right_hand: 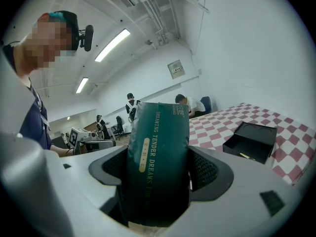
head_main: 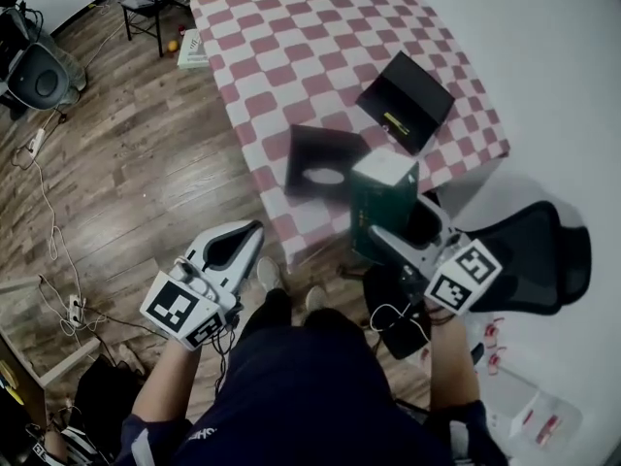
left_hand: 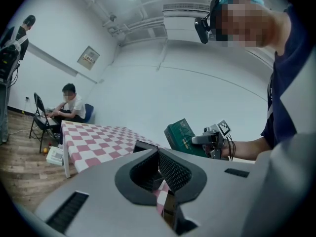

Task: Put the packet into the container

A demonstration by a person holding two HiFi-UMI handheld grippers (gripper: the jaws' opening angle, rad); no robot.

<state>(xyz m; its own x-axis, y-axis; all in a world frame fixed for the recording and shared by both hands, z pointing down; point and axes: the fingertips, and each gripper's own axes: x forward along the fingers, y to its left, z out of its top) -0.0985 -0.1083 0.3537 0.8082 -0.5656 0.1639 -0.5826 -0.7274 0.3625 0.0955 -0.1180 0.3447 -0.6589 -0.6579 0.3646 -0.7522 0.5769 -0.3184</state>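
Observation:
A dark green packet (head_main: 383,202) with gold print stands upright between the jaws of my right gripper (head_main: 396,239), which is shut on it just off the table's near edge. In the right gripper view the packet (right_hand: 158,157) fills the gap of the right gripper (right_hand: 159,174). The open black box (head_main: 406,100) lies on the checkered table (head_main: 291,37), right of a flat black lid (head_main: 323,158); the box (right_hand: 252,141) is ahead to the right. My left gripper (head_main: 233,249) hangs shut and empty over the floor. The left gripper view shows the packet (left_hand: 183,137).
A black office chair (head_main: 534,255) stands at my right. Cables (head_main: 49,212) trail over the wooden floor at left. A folding chair (head_main: 146,3) and a stack of papers (head_main: 191,49) sit by the table's far corner. People (right_hand: 190,105) sit in the background.

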